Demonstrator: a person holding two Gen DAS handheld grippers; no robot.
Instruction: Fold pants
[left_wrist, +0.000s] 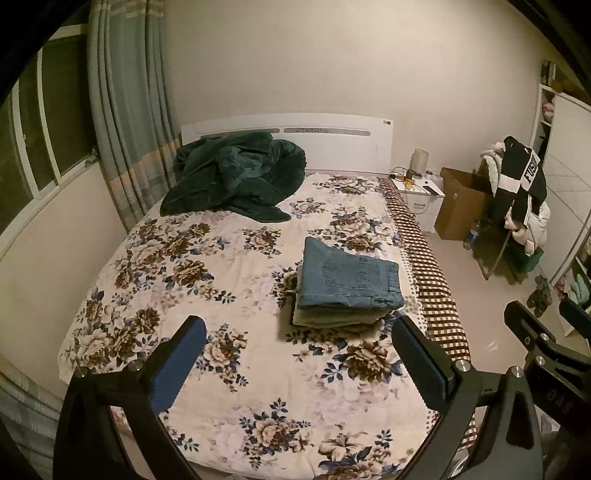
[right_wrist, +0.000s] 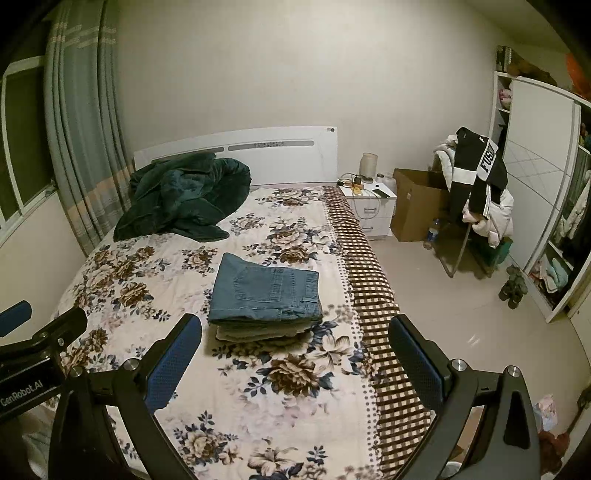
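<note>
Blue jeans (left_wrist: 347, 282) lie folded in a neat stack on the floral bedspread (left_wrist: 236, 280), toward the bed's right side; they also show in the right wrist view (right_wrist: 266, 295). My left gripper (left_wrist: 299, 354) is open and empty, held above the near part of the bed, well short of the jeans. My right gripper (right_wrist: 295, 350) is open and empty, just in front of the jeans and to their right. The right gripper also shows at the right edge of the left wrist view (left_wrist: 539, 321).
A dark green blanket (left_wrist: 236, 177) is heaped near the white headboard (left_wrist: 332, 140). A nightstand (right_wrist: 373, 206), a cardboard box (right_wrist: 417, 203) and a clothes-laden rack (right_wrist: 476, 188) stand right of the bed. A wardrobe (right_wrist: 543, 199) is at far right, curtains (left_wrist: 125, 122) at left.
</note>
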